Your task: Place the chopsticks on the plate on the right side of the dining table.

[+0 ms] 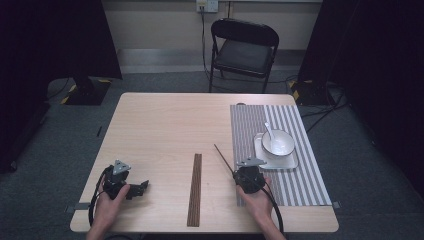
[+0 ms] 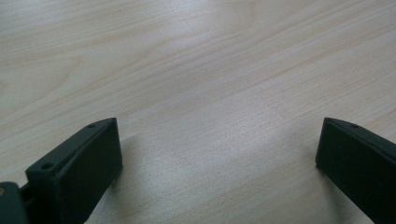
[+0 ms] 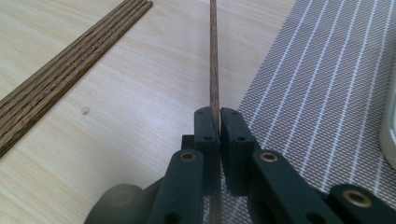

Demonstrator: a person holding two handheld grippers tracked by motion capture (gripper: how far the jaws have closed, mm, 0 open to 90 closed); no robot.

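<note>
Chopstick (image 3: pixel 214 56): thin, stiff, light wood, likely slick and apt to pivot in a narrow pinch. Clamped near one end by right gripper (image 3: pixel 218 122), jaws nearly together, rest jutting out over table (image 1: pixel 160 125) beside mat (image 1: pixel 300 185). Better held nearer mid-length. Remaining sticks (image 1: pixel 195 189) well apart. Left gripper (image 2: pixel 219 154) wide, empty, over bare wood.

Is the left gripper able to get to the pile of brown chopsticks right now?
Probably yes. The left gripper is open and holds nothing, and only bare table lies between it and the pile of chopsticks just beside it. The right gripper, shut on a single chopstick, is on the pile's far side.
</note>
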